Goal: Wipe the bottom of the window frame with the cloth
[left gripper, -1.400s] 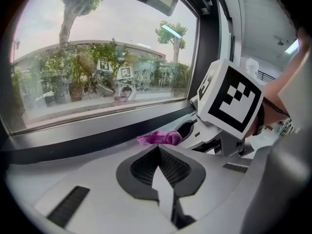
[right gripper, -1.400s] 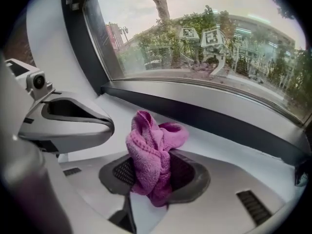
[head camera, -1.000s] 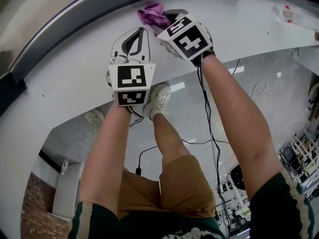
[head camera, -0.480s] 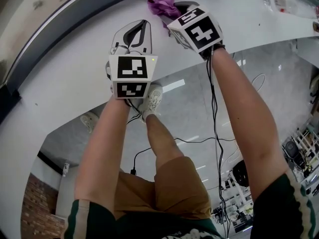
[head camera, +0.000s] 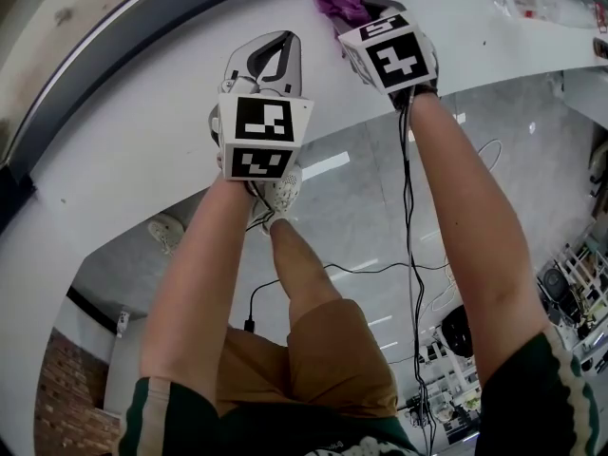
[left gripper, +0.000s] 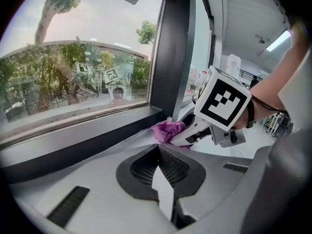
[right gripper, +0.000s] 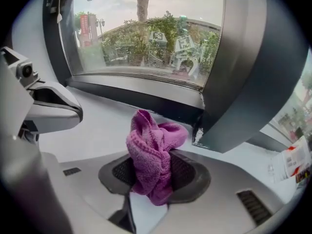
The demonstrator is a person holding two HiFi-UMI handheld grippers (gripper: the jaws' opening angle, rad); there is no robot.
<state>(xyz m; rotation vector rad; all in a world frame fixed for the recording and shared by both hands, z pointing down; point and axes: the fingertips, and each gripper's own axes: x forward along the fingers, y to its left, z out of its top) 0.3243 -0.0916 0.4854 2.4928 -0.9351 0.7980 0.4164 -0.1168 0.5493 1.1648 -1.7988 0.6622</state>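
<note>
While the right gripper (right gripper: 155,172) has its jaws clamped on the purple cloth (right gripper: 151,145), the cloth's free end bunches up ahead of the jaws. It is low over the white sill (right gripper: 92,130), just beside the dark bottom rail (right gripper: 146,104) of the window frame, at the corner where the vertical post (right gripper: 243,82) comes down. Cloth-to-rail contact looks very close in the left gripper view, but I can't confirm it.

Left gripper (left gripper: 158,152): jaws together, nothing between them (tips meet in its own view). It sits over the sill to the left of the right gripper, pointed at the same rail and apart from the cloth.

Head view: both grippers are at arm's length over the sill. Below the sill edge are a white shoe (head camera: 285,190) and a black cable (head camera: 410,255) running down from the right gripper. The glass reflects both marker cubes, with trees (left gripper: 48,13) outside.
</note>
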